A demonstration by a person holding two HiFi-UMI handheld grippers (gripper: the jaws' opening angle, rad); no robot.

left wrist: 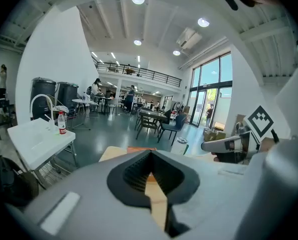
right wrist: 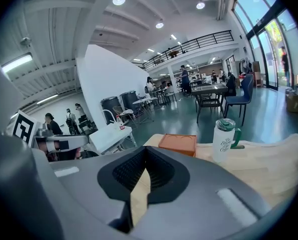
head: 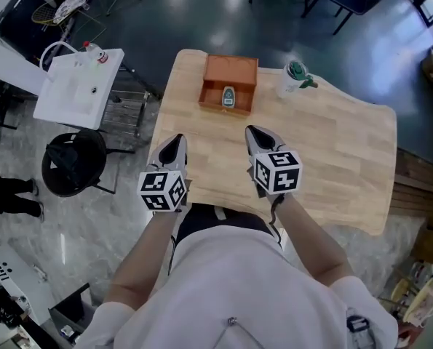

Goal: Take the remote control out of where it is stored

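At far L a white side table (head: 74, 93) is standing just beside the wooden table (head: 332, 166). The left gripper (head: 174, 142) is hovering over the table's near edge, jaws pressed together w/ nothing btwn them; only a thin slit of wood is showing thru in the left gripper view. Ahead of it & a bit to the R, well apart, an orange-brown box (head: 231, 67) is resting at the table's far edge. The remote control (head: 228, 97) is sitting inside, at the box's near side, approx. midway btwn the lines of the two grippers. The right gripper (head: 254, 132) is pointing the same way, alongside the left one, jaws likewise closed tight & empty, w/ the remote lying ahead & slightly to its L, well apart. Further R, a white tumbler (head: 294, 78) w/ a green lid is standing near the box.
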